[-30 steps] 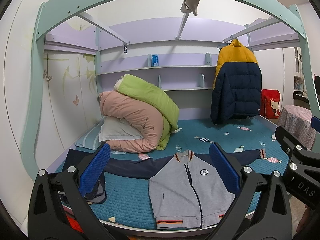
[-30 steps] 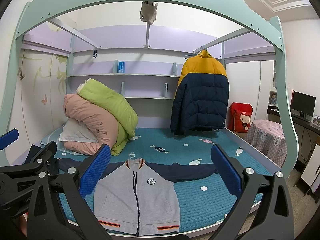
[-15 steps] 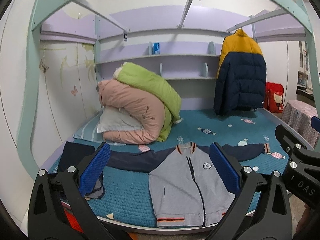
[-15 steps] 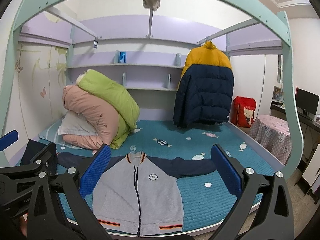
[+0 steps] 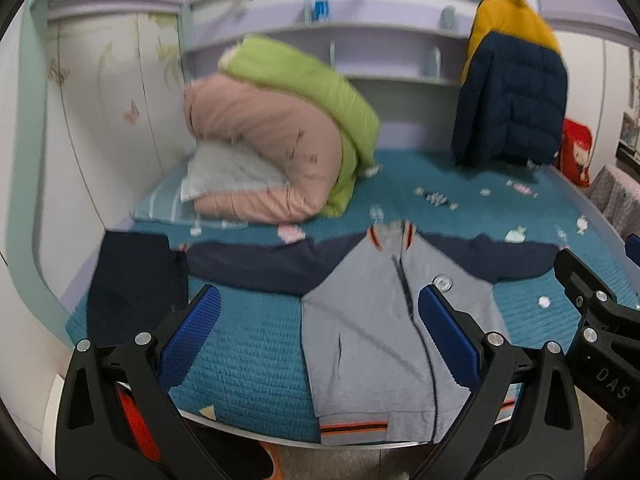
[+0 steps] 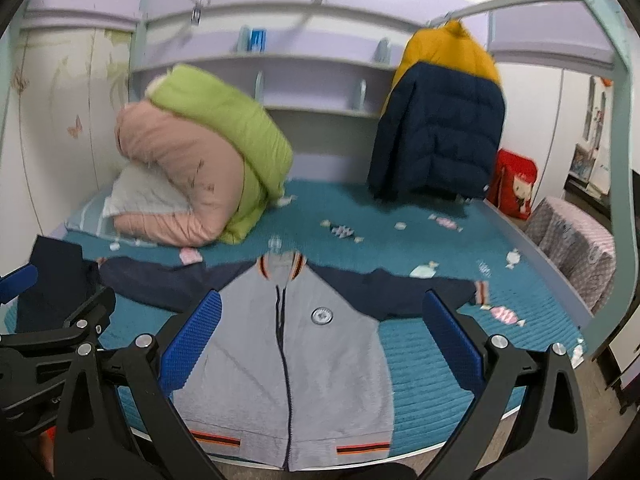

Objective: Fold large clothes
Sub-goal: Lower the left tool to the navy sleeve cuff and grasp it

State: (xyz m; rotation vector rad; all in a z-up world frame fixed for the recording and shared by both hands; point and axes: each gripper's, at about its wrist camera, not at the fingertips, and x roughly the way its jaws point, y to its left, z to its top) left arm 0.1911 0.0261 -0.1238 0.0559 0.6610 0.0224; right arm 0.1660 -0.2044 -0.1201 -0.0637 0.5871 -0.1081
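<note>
- Jacket [image 6: 296,368]: grey body, navy sleeves spread to either side, zipped, lying flat face-up on the teal bed [image 6: 436,384], hem at the near edge.
- My left tongs [image 5: 320,344]: blue pads wide apart, holding nothing, above the jacket's left half.
- My right tongs [image 6: 320,344]: likewise spread, empty, over the jacket's chest.
- Dark folded garment [image 5: 136,284]: on the bed, just beside the left sleeve end.
- Rolled pink and green quilts [image 6: 200,164]: far left, atop a pillow.
- Yellow-and-navy puffer coat [image 6: 440,120]: hanging from a rail, far right.
</note>
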